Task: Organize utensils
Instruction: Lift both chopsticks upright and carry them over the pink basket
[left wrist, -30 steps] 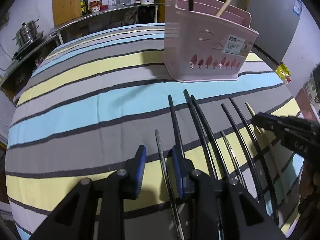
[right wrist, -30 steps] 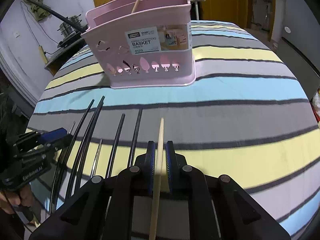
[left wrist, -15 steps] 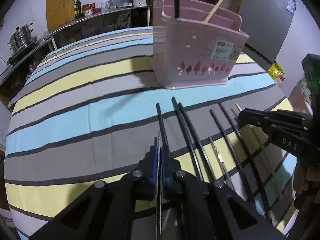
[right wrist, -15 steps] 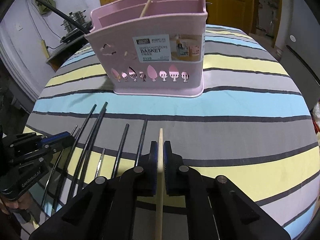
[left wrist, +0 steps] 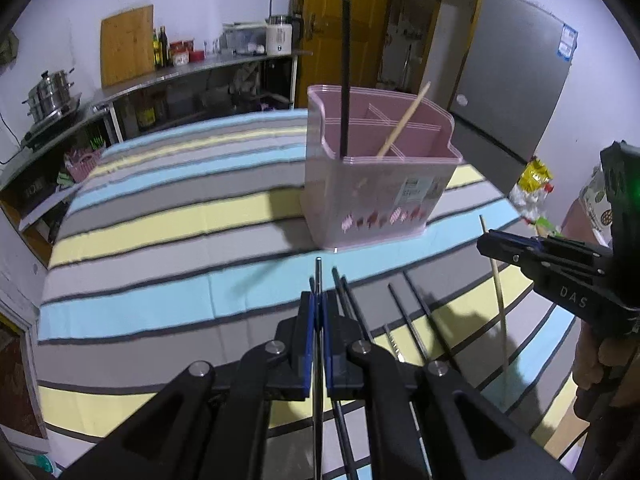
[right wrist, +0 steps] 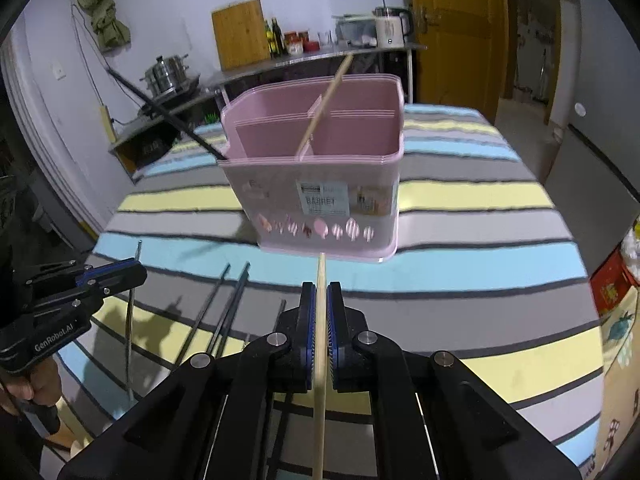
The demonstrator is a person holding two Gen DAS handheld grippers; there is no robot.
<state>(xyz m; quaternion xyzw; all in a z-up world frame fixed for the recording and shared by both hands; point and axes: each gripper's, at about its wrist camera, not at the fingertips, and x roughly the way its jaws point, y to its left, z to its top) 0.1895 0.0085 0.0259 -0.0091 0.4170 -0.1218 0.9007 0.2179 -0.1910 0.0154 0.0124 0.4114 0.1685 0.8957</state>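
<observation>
A pink utensil basket (left wrist: 380,184) (right wrist: 320,184) stands on the striped tablecloth (left wrist: 160,248), with one black and one wooden chopstick leaning in it. My left gripper (left wrist: 319,308) (right wrist: 120,274) is shut on a thin metal chopstick (left wrist: 319,268) and holds it above the cloth. My right gripper (right wrist: 320,300) (left wrist: 492,244) is shut on a wooden chopstick (right wrist: 320,276) (left wrist: 498,292), also held off the table. Both point toward the basket from its near side. Several black chopsticks (left wrist: 416,312) (right wrist: 228,308) lie side by side on the cloth between the grippers.
A steel counter (left wrist: 180,76) with pots, bottles and a cutting board runs along the far wall. A grey fridge (left wrist: 516,92) and a yellow door (right wrist: 452,28) stand behind the table. Snack bags (left wrist: 532,188) sit off the table's right edge.
The left gripper closed on the metal chopstick. Both grippers then rose from the cloth with their chopsticks, so the basket's open top now shows.
</observation>
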